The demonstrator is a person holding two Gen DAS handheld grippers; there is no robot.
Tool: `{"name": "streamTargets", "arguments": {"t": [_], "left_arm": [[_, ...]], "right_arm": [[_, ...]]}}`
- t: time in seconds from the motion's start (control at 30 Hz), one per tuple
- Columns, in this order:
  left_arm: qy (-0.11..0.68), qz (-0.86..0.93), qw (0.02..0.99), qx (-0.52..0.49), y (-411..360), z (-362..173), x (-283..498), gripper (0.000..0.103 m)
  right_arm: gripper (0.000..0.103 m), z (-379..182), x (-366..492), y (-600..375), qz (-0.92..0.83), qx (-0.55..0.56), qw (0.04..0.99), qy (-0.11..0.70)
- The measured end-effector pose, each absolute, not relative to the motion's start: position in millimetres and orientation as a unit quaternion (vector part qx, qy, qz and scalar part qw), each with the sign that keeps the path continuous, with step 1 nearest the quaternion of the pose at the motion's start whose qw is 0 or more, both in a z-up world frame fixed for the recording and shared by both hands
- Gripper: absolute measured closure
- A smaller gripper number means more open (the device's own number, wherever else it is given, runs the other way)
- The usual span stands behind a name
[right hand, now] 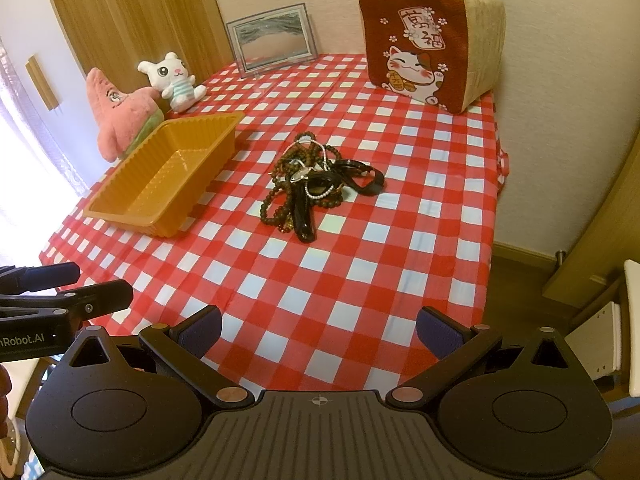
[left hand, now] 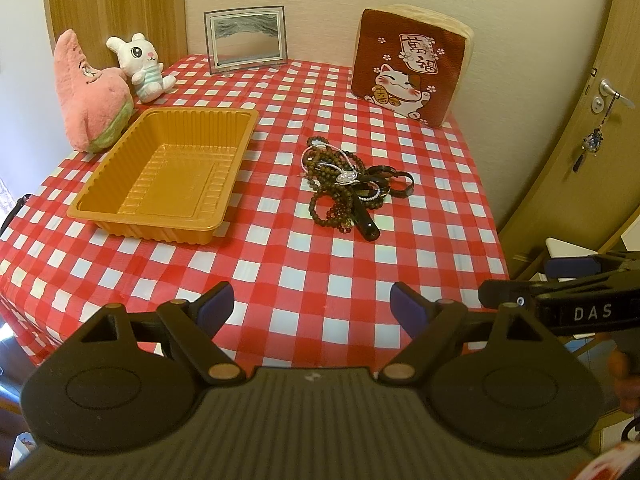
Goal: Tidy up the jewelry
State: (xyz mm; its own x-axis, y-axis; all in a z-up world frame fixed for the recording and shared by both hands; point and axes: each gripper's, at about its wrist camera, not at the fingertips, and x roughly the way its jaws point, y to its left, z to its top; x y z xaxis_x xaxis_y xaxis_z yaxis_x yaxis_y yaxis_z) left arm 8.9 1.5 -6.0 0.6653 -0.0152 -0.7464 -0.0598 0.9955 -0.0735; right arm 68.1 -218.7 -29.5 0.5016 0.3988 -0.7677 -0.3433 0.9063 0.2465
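Observation:
A tangled pile of jewelry lies in the middle of the red-checked tablecloth: dark bead strings, a pearl strand, black rings and a black oblong piece. An orange plastic tray stands to its left with nothing in it. My left gripper hovers open over the table's near edge, well short of the pile. My right gripper is open too, at the near edge, with nothing between its fingers. Each gripper shows at the side of the other's view.
A pink star plush and a white bunny plush sit behind the tray. A framed picture stands at the back. A lucky-cat cushion stands at the back right. A door with a handle is to the right.

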Motion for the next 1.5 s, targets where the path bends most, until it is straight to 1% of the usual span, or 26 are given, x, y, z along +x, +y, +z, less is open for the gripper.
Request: {"name": "streamTargets", "arguments": {"t": [1.0, 1.13, 1.27, 1.5], "left_arm": [[0.408, 0.013, 0.912, -0.047, 3, -6, 18, 0.019], [0.410, 0.013, 0.911, -0.048, 3, -6, 17, 0.019], [0.412, 0.022, 0.909, -0.057, 15, -5, 27, 0.019], [0.410, 0.074, 0.906, -0.078, 56, -22, 33, 0.019]], "right_arm": [[0.000, -32, 70, -218, 0.215, 0.032, 0.866, 0.450], [0.000, -30, 80, -215, 0.215, 0.034, 0.865, 0.452], [0.000, -33, 82, -214, 0.216, 0.040, 0.866, 0.450], [0.000, -47, 88, -217, 0.215, 0.047, 0.871, 0.440]]}}
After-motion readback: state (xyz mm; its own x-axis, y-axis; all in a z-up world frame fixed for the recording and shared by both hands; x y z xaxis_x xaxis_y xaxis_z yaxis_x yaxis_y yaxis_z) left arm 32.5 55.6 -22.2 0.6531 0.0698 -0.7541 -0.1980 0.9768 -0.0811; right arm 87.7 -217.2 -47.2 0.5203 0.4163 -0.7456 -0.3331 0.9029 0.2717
